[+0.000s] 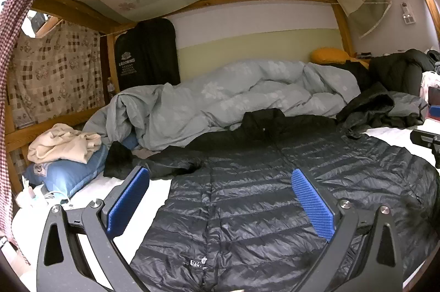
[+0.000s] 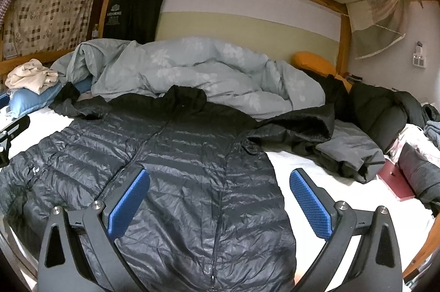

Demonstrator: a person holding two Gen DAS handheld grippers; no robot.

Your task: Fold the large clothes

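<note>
Black, shiny, quilted in narrow horizontal bands, one down jacket lies spread flat on the white bed sheet, front up, its zip running from the collar at the far side down to the near hem. Its hood rests against one pale grey-green duvet with a faint leaf print, heaped in soft folds along the far side of the bed. One sleeve trails off to the far left; the right sleeve cannot be made out among the dark clothes there.

Two claws are in view, one per hand. The left claw hovers above the jacket's near left part, jaws spread wide, blue ribbed pads facing each other with nothing between them. The right claw hangs over the jacket's near right part, equally wide apart and empty; whether either touches the fabric cannot be told.

At the far left, one blue pillow carries one crumpled cream garment. To the right lies a matte grey and black coat, bunched, with another dark puffy coat beyond it. One orange cushion sits against the far wall, and one dark red flat box lies at the right edge.
</note>
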